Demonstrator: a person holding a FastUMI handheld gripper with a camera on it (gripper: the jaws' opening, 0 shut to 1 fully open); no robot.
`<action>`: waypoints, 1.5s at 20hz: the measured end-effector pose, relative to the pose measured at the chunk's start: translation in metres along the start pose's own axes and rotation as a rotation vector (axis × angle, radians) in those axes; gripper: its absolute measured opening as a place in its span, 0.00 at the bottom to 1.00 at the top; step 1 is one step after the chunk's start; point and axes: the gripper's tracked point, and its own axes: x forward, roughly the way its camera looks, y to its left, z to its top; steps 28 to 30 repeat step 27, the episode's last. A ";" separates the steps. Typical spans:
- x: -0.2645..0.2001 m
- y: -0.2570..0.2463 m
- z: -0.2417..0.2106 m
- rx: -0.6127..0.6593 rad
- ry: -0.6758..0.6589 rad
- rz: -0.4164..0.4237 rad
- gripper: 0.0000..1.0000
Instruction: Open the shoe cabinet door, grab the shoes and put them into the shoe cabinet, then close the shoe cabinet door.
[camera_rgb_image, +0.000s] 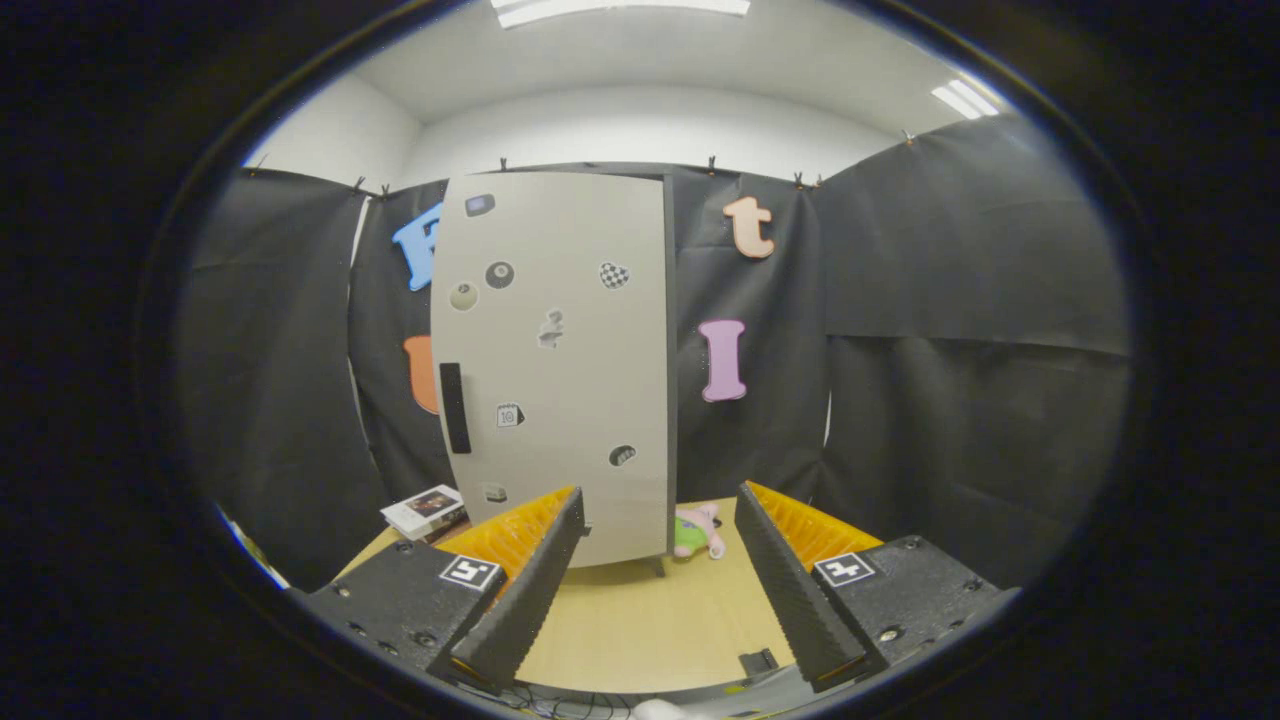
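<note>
A tall pale shoe cabinet (555, 360) stands on the wooden table (650, 620) beyond my fingers, its door shut and dotted with small stickers. A dark vertical handle (454, 408) sits on the door's left side. A small pink and green shoe (698, 531) lies on the table just right of the cabinet's foot, between the lines of my fingers and farther off. My gripper (660, 515) is open, nothing between its fingers, well short of the cabinet.
A small stack of books or boxes (426, 512) lies on the table left of the cabinet. Black cloth walls (950, 330) close in the booth on all sides. A small dark object (758, 661) sits at the table's near edge.
</note>
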 end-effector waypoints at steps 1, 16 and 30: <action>0.002 0.002 -0.001 -0.005 0.002 0.004 0.99; 0.013 0.014 0.001 -0.002 0.004 0.026 0.99; 0.005 0.018 -0.001 -0.020 0.009 0.040 0.99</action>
